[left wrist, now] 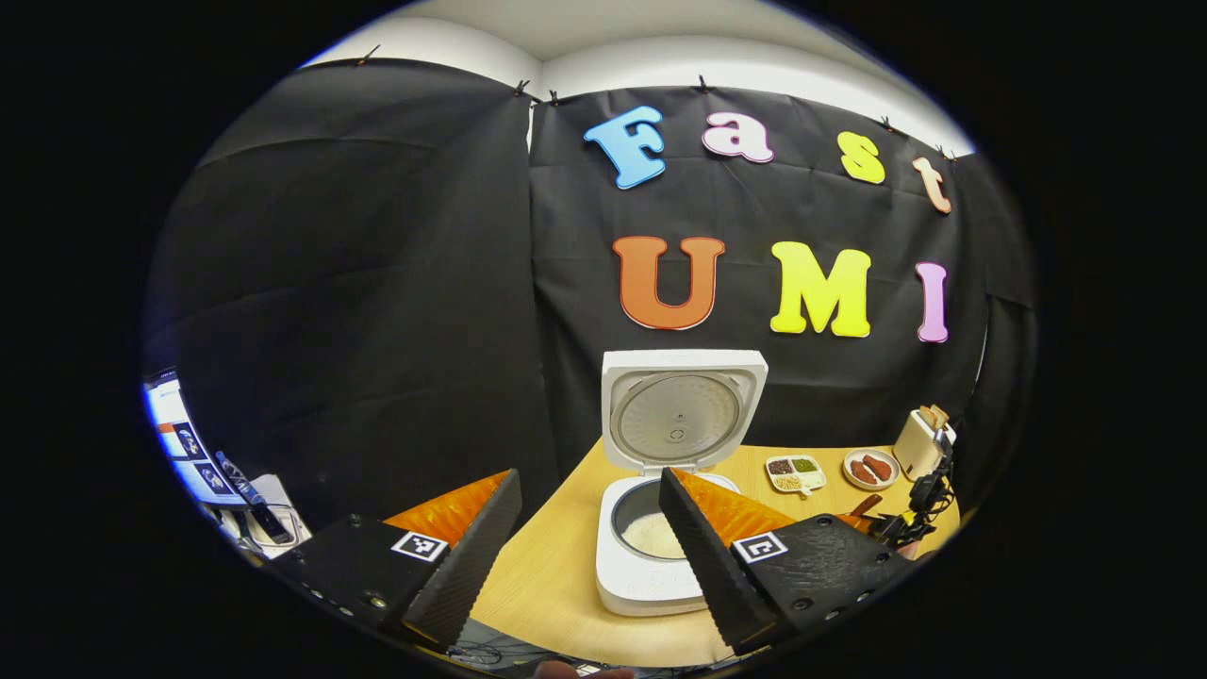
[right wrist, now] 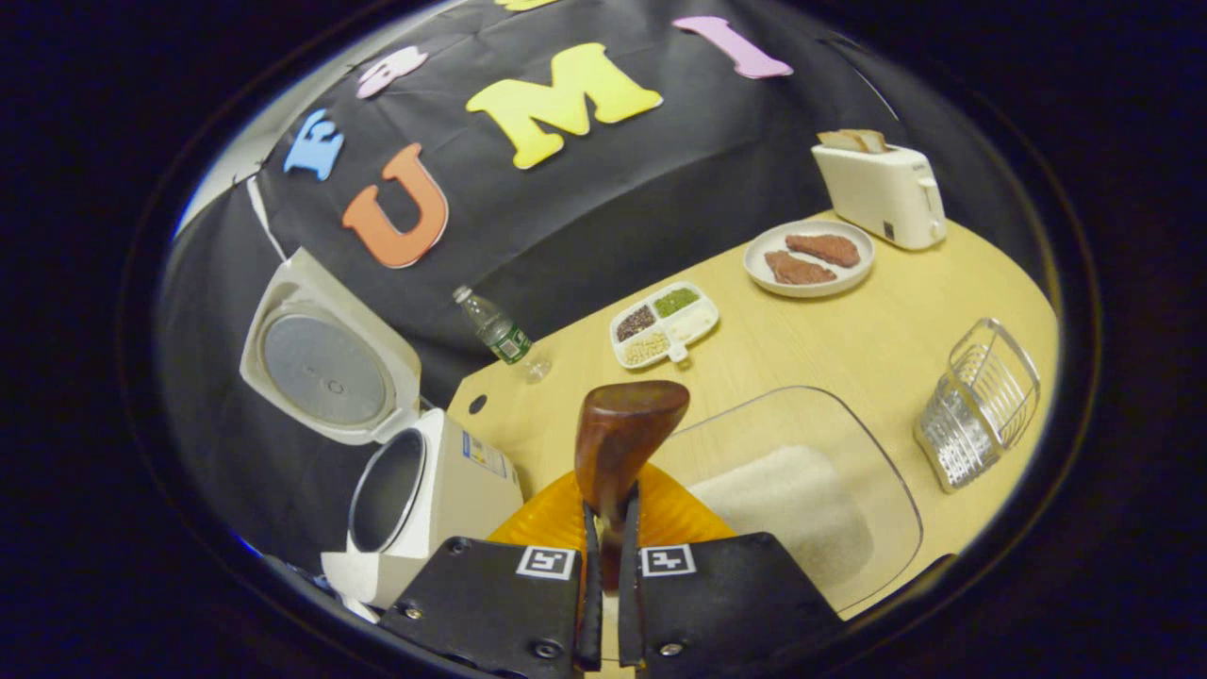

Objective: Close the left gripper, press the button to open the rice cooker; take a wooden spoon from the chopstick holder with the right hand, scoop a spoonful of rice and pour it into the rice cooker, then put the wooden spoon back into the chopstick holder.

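The white rice cooker [left wrist: 651, 575] stands with its lid [left wrist: 681, 407] raised, and white rice lies in the pot [left wrist: 653, 533]. My left gripper [left wrist: 589, 479] hovers in front of it, open, with nothing between its fingers. My right gripper [right wrist: 608, 505] is shut on the handle of the wooden spoon [right wrist: 627, 424], whose bowl points up and forward with no rice visible on it. The spoon is held between the open rice cooker [right wrist: 429, 490] on the left and a clear container of rice [right wrist: 792, 500] on the right. The wire chopstick holder [right wrist: 981, 401] stands at the far right.
On the wooden table [right wrist: 849, 330] are a sectioned dish of grains [right wrist: 665, 322], a plate of meat [right wrist: 808, 256], a toaster [right wrist: 882, 193] and a plastic bottle [right wrist: 495, 330]. The other gripper [left wrist: 905, 519] shows far right in the left gripper view.
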A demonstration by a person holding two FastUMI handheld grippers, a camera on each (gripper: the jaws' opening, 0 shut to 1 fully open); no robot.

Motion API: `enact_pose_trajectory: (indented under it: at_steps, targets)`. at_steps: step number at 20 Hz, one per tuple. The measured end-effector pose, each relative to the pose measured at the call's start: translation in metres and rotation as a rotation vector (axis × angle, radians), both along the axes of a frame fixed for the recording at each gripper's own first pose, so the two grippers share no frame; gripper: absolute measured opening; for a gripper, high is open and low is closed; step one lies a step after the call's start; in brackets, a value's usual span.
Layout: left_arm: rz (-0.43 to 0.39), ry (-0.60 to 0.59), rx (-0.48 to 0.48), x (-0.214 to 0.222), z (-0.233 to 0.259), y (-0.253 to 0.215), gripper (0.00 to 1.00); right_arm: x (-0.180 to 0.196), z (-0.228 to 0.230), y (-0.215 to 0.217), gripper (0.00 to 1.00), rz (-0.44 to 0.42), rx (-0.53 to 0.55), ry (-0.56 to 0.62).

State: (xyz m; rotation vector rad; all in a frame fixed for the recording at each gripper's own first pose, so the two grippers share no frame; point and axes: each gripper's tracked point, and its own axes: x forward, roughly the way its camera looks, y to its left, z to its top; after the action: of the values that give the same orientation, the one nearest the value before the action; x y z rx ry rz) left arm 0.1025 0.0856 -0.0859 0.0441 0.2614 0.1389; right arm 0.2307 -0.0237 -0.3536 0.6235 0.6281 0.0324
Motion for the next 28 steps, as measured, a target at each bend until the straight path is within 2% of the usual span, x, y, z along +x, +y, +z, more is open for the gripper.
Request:
enact_pose_trajectory:
  at_steps: [6,11,16,21,28]
  targets:
    - [-0.027,0.002,-0.018,0.002,-0.001,-0.027,0.94,-0.012,0.013,-0.025,0.12,-0.033,0.166,-0.008]
    - [-0.079,-0.012,-0.007,0.004,0.001,-0.05,0.95,-0.016,0.032,-0.059,0.12,-0.069,0.219,-0.032]
    - [-0.076,-0.027,-0.016,0.003,0.003,-0.065,0.95,-0.009,0.079,-0.073,0.12,-0.106,0.297,-0.082]
    - [-0.045,-0.046,-0.023,-0.008,0.006,-0.062,0.95,0.01,0.133,-0.041,0.12,-0.043,0.326,-0.151]
    - [-0.022,-0.079,-0.013,-0.029,0.017,-0.059,0.95,0.055,0.189,0.062,0.12,0.108,0.329,-0.214]
